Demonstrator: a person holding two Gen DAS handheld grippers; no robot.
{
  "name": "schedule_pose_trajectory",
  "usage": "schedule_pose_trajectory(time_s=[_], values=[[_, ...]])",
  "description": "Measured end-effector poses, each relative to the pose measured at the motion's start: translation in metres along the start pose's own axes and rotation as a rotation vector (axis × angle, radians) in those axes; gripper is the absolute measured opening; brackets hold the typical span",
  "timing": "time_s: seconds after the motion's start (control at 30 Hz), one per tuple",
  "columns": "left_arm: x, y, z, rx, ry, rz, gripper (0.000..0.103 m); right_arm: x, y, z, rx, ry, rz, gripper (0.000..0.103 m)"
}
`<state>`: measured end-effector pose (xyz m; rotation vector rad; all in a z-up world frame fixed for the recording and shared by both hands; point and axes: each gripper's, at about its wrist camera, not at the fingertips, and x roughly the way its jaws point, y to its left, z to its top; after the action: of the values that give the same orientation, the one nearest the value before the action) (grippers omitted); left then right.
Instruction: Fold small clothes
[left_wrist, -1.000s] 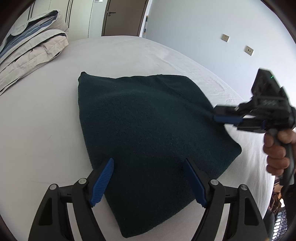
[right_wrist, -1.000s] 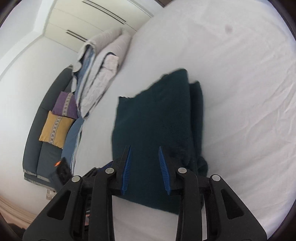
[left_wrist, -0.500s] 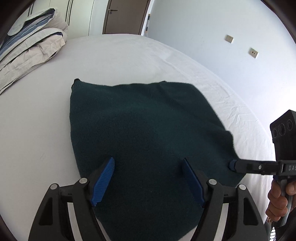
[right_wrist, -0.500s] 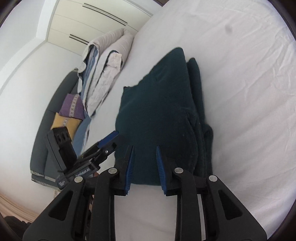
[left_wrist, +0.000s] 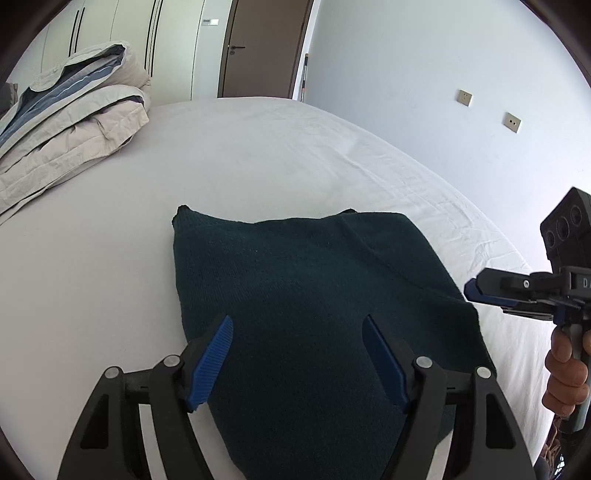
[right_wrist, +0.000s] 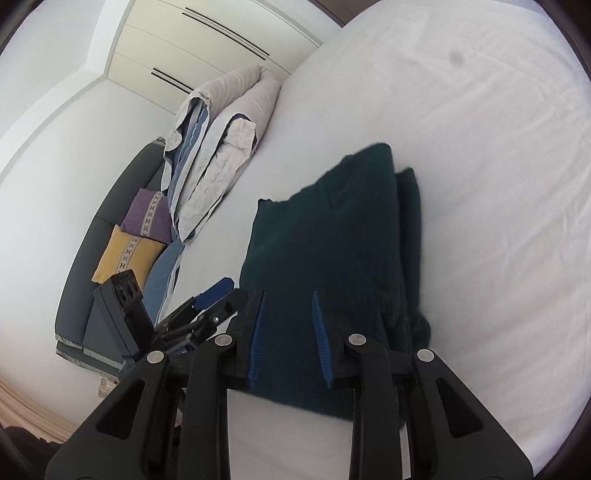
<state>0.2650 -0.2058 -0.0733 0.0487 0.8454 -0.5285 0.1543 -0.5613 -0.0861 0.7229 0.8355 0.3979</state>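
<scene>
both grippers (jaws parted) hover over sweater (left_wrist: 314, 295)

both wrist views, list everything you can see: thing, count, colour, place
folded garment: 1, dark green, flat on the bed
bed sheet: 1, white, under the garment
duvet: 1, beige and blue, folded at the bed's far side
cushions: 2, purple and yellow, on the grey sofa
door: 1, brown, far wall
wall sockets: 2, beige
left gripper: black, blue pads, open above the garment
right gripper: narrow gap, nothing clamped
hand: on right gripper's handle
</scene>
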Motion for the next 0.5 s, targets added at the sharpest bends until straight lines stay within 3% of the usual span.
schedule_pose_trajectory(time_s=[0.03, 0.1, 0.13, 0.23, 0.4, 0.5], values=[[0.012, 0.001, 0.001, -0.001, 0.039, 0.011, 0.076, 0.018, -0.003, 0.011, 0.021, 0.024, -0.011, 0.028], [0.035, 0.008, -0.002, -0.018, 0.101, -0.010, 0.079, 0.045, -0.019, 0.020, 0.034, 0.071, -0.138, 0.039], [0.037, 0.009, -0.003, -0.010, 0.086, -0.009, 0.080, 0.051, -0.024, 0.022, 0.030, 0.069, -0.149, 0.032], [0.035, 0.005, -0.003, 0.023, 0.089, -0.004, 0.082, 0.046, -0.016, 0.028, 0.025, 0.062, -0.125, 0.034], [0.030, 0.014, -0.002, -0.053, 0.058, -0.035, 0.082, 0.029, 0.016, 0.055, -0.037, -0.016, -0.026, 0.041], [0.034, 0.006, -0.005, -0.003, 0.058, -0.012, 0.086, 0.060, 0.015, 0.077, -0.043, 0.025, -0.109, 0.050]])
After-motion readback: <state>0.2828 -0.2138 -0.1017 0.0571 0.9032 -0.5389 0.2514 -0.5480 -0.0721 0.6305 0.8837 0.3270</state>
